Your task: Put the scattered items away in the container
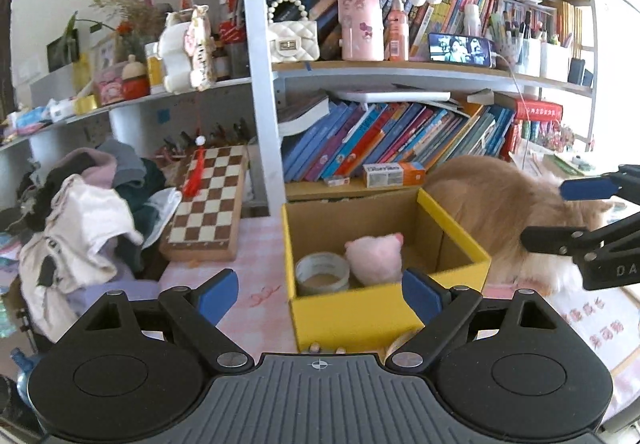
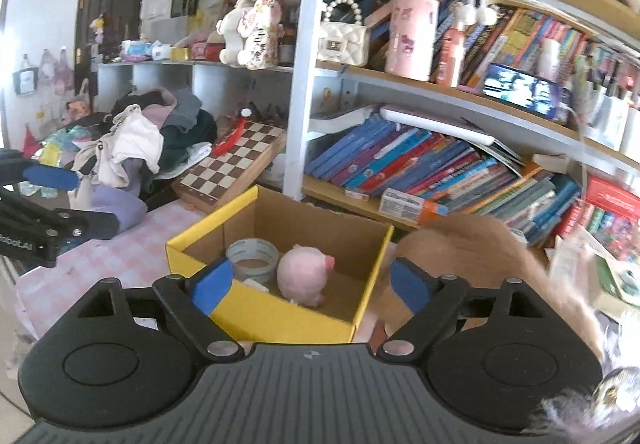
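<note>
A yellow-edged cardboard box stands open on the pink checked tablecloth. Inside it lie a roll of tape and a pink plush pig. My left gripper hovers in front of the box's near wall, open, nothing between its blue pads. My right gripper is open too, above the box's near corner, and empty. Each gripper shows at the edge of the other's view: the right gripper's fingers and the left gripper's fingers.
A furry orange cat sits right beside the box on its right. A folded chessboard and a heap of clothes lie to the left. Shelves packed with books rise behind.
</note>
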The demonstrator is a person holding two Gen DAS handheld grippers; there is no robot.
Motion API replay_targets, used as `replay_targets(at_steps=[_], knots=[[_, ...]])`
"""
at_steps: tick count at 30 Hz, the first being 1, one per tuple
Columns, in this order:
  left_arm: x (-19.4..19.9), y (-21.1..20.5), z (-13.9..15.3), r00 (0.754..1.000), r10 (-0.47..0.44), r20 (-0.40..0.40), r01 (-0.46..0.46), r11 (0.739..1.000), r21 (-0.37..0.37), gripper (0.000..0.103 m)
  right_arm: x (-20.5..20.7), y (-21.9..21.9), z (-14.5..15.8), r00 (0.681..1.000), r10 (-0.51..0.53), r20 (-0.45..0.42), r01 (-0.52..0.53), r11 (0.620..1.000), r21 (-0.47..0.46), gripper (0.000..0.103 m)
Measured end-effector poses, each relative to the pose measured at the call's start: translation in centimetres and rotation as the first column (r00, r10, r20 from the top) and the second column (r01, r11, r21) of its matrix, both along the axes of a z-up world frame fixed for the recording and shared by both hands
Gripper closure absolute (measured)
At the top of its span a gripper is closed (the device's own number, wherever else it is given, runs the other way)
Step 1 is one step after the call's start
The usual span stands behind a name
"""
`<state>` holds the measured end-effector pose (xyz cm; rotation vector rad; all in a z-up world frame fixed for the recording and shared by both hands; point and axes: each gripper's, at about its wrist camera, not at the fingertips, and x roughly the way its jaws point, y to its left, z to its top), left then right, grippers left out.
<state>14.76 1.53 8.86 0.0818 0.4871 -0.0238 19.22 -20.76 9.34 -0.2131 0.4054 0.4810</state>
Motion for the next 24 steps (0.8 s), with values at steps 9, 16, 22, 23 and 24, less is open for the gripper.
replay_targets(at_steps=[9, 16, 22, 23, 24], knots=[[-3.8, 0.1, -3.7, 0.998, 0.026, -0.053, -0.028, 0.999, -0.03, 0.01, -5.3, 0.8, -4.1, 0.996, -0.08, -0.043, 0.079, 0.996, -0.03, 0.015], [-6.0, -0.4, -5.8, 0.996, 0.037, -0.078, -0.04, 0.998, -0.044, 0.01, -8.5, 1.6, -7.0, 0.987, -0.126, -0.096, 0.123, 0.992, -0.039, 0.015], [-7.3, -1.0, -7.4, 0.993, 0.034, -0.11, -0.036, 0.999, -0.016, 0.01, -9.9, 2.4, -8.7, 0.98, -0.136, -0.148, 0.129, 0.99, -0.055, 0.014], [-7.4, -1.0, -7.6, 0.993, 0.033, -0.116, -0.035, 0.999, -0.015, 0.01, -10.0, 2.5, -8.8, 0.978, -0.137, -0.157, 0.129, 0.99, -0.056, 0.013], [-7.5, -1.1, -7.8, 0.992, 0.033, -0.122, -0.035, 0.999, -0.016, 0.01, -10.0, 2.5, -9.0, 0.976, -0.138, -0.166, 0.13, 0.99, -0.057, 0.013]])
